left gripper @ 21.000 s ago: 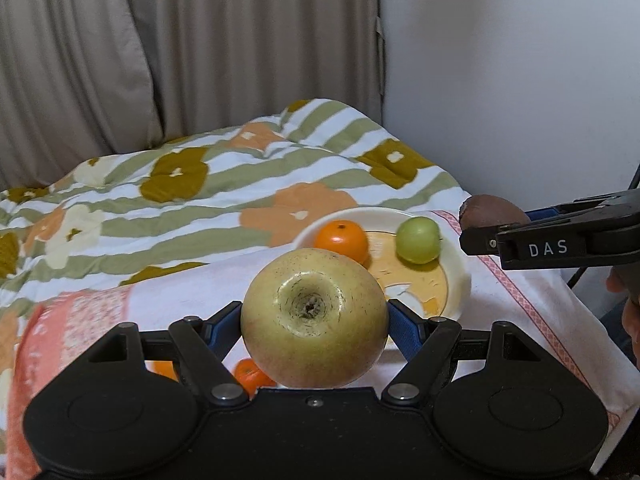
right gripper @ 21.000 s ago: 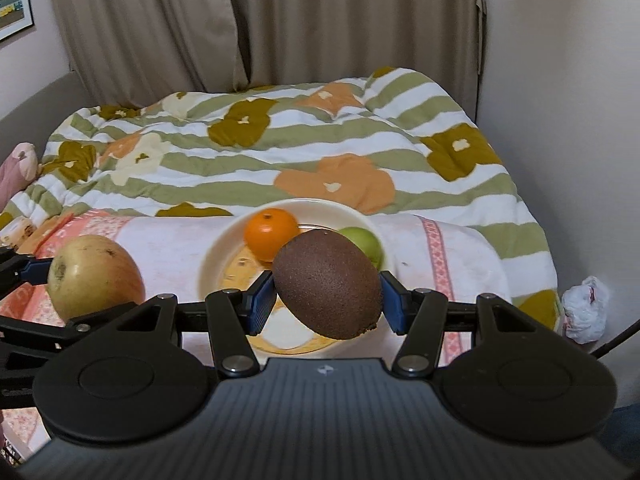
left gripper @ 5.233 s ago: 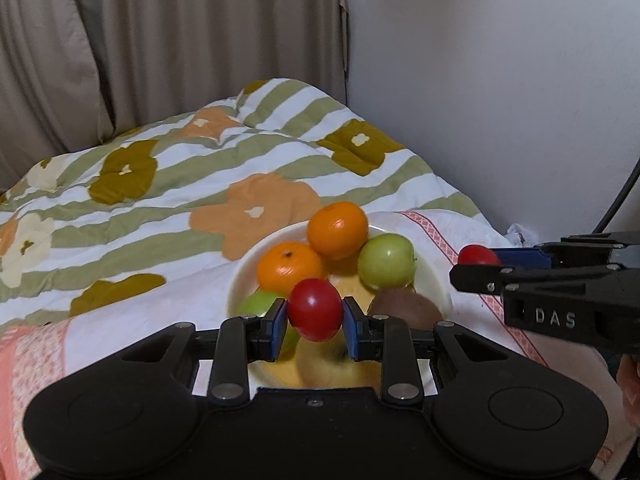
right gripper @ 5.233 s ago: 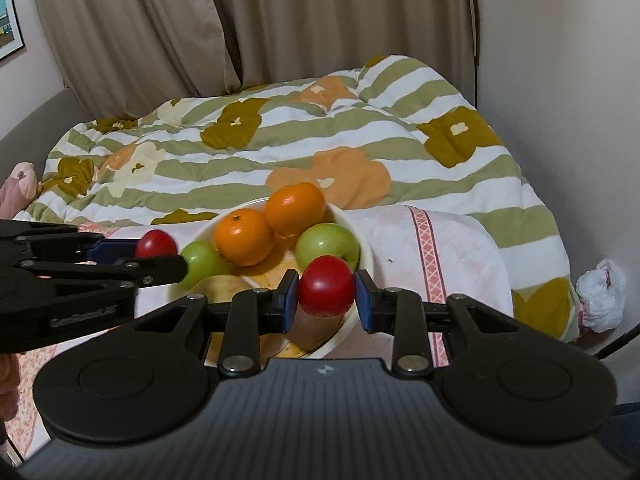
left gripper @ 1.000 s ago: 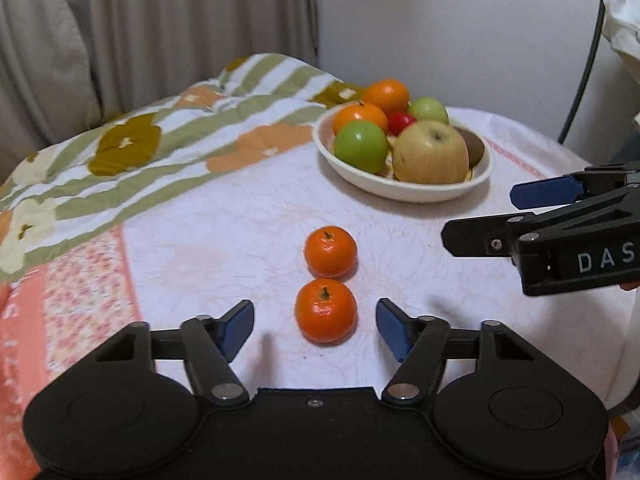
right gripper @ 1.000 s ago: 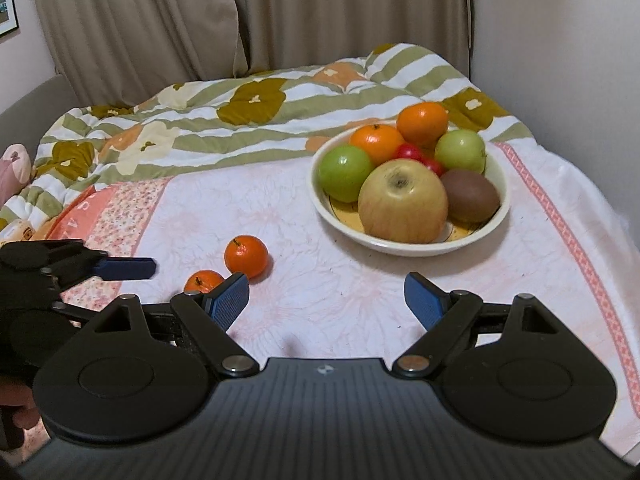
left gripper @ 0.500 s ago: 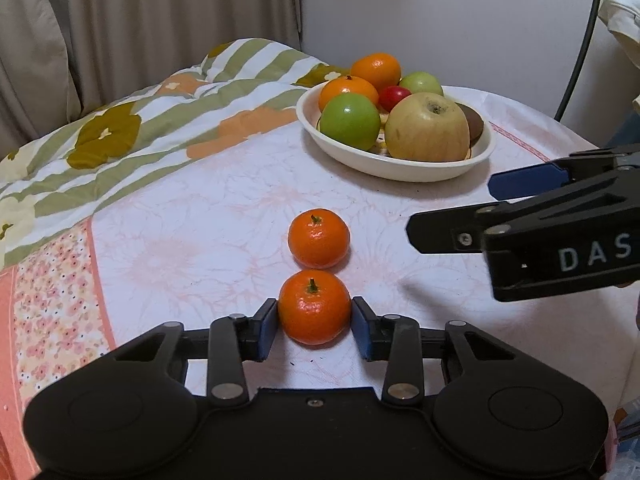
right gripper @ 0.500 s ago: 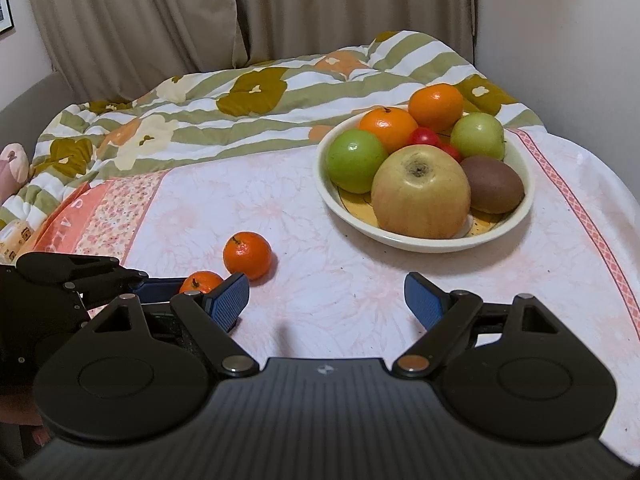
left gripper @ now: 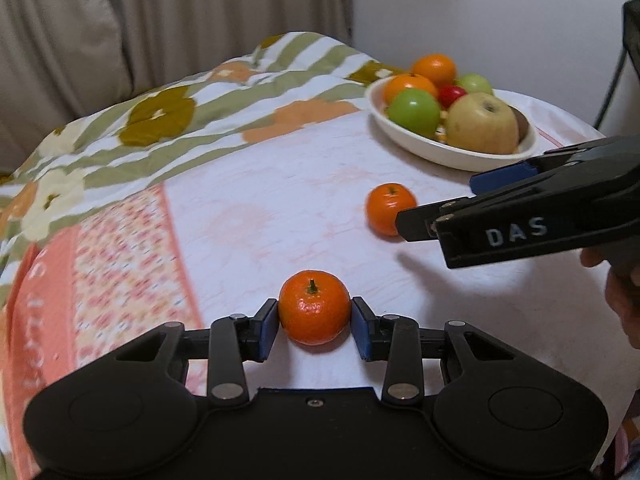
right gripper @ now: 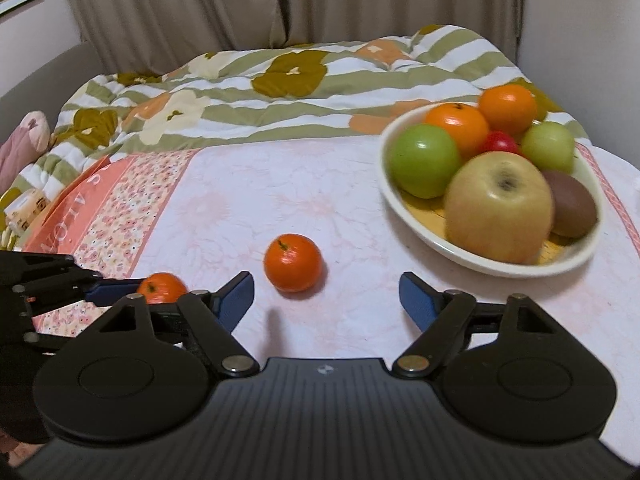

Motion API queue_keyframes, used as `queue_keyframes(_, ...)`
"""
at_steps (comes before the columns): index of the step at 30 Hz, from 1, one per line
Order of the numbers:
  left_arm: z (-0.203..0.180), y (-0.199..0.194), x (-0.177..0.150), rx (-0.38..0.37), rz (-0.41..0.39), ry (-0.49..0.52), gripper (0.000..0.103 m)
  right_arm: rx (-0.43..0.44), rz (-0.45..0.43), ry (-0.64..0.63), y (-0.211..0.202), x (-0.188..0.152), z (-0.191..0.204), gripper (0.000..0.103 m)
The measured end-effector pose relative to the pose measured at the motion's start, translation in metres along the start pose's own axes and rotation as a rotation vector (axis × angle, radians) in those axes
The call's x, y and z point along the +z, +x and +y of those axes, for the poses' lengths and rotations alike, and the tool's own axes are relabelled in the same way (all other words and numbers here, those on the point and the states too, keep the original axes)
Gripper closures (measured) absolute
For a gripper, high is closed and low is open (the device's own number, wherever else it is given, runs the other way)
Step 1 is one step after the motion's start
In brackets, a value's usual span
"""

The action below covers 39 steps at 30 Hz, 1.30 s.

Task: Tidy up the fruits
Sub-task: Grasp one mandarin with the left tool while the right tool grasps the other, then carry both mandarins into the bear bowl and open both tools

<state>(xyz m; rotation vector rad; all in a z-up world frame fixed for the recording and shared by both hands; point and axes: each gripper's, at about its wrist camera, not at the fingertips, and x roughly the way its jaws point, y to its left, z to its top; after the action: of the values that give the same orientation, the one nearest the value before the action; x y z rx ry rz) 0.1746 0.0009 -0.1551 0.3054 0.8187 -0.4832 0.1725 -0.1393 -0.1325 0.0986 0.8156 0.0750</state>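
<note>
My left gripper (left gripper: 314, 322) is shut on a small orange mandarin (left gripper: 313, 313), its blue pads pressing both sides; the same mandarin (right gripper: 161, 287) peeks out at lower left in the right wrist view. A second mandarin (right gripper: 292, 263) (left gripper: 390, 209) lies loose on the pink cloth. My right gripper (right gripper: 326, 294) stands just short of it with its jaws closing and nothing between them; the mandarin sits ahead and left of the gap. In the left wrist view the right gripper (left gripper: 440, 204) reaches in from the right. The white bowl (right gripper: 472, 254) (left gripper: 452, 156) holds apples, oranges, a kiwi and red fruit.
A flowered, green-striped quilt (right gripper: 280, 80) covers the bed behind the pink cloth (right gripper: 240, 208). Curtains (right gripper: 240, 4) hang at the back and a wall stands to the right. A person's hand (left gripper: 622, 300) holds the right gripper.
My left gripper closed on the near mandarin and drew it away from the other one. My right gripper moved in toward the loose mandarin and its jaws have narrowed.
</note>
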Motion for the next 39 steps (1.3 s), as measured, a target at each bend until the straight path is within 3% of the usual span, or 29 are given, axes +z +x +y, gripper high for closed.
queue_keyframes(8, 0.01, -0.014, -0.008, 0.031, -0.003, -0.08, 0.061, 0.018, 0.002, -0.043, 0.022, 0.007, 0.012, 0.029)
queue_keyframes(12, 0.011, -0.023, -0.008, 0.036, -0.013, -0.105, 0.061, 0.018, 0.001, -0.061, 0.027, 0.009, 0.016, 0.031)
queue_keyframes(16, 0.014, -0.03, -0.008, 0.042, -0.016, -0.125, 0.061, 0.026, 0.012, -0.097, 0.029, 0.009, 0.022, 0.05)
queue_keyframes(22, 0.014, -0.046, -0.007, 0.06, -0.035, -0.141, 0.061, 0.02, 0.0, -0.126, 0.02, 0.008, 0.026, 0.051)
queue_keyframes(31, 0.003, -0.072, 0.004, 0.054, -0.065, -0.168, 0.061, 0.034, -0.044, -0.096, -0.038, 0.02, 0.021, 0.051)
queue_keyframes(39, -0.022, -0.084, 0.034, 0.057, -0.096, -0.165, 0.061, 0.021, -0.07, -0.066, -0.087, 0.03, -0.015, 0.051)
